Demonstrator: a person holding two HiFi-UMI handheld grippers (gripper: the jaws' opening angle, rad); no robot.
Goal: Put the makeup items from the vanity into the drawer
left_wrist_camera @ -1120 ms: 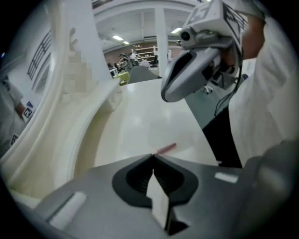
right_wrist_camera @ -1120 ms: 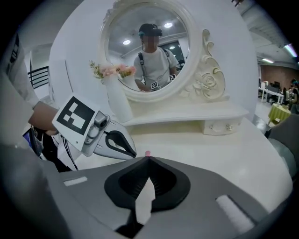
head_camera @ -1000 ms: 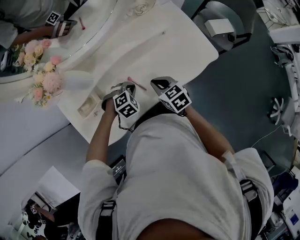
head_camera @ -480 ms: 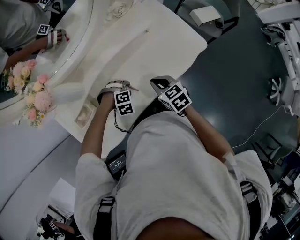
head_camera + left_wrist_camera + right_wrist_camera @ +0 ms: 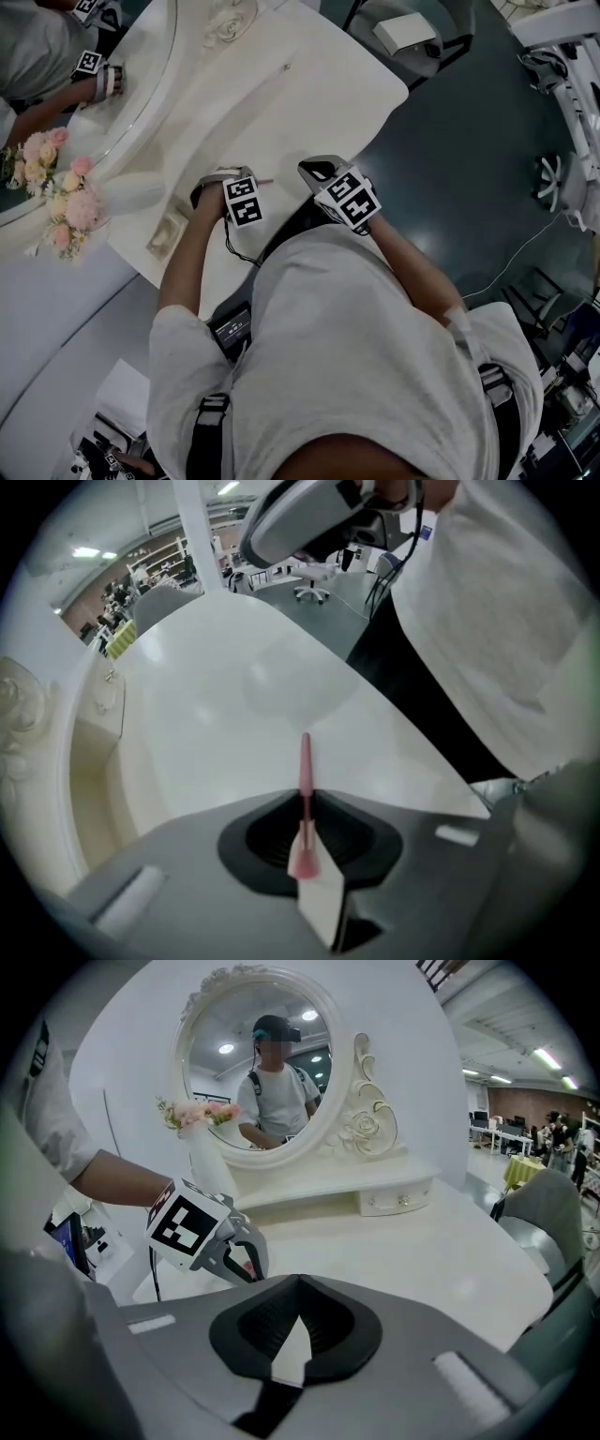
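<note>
A thin pink makeup stick lies between the jaws of my left gripper, which are closing and pinch its near end. Its tip points out over the white vanity top. In the head view the left gripper is at the vanity's near edge, with the stick poking out to the right. My right gripper hovers just right of it, shut and empty, and in its own view the right gripper shows nothing between the jaws. A small closed drawer sits under the mirror's right side.
An oval mirror with an ornate frame stands at the back. A vase of pink flowers stands at the left, with a small rectangular tray or open drawer near it. The vanity's rounded edge drops to dark floor, where a chair stands.
The pink stick lay on the vanity just ahead of the left gripper. The gripper moved over it and now has it between its jaws. The right gripper has barely moved.
</note>
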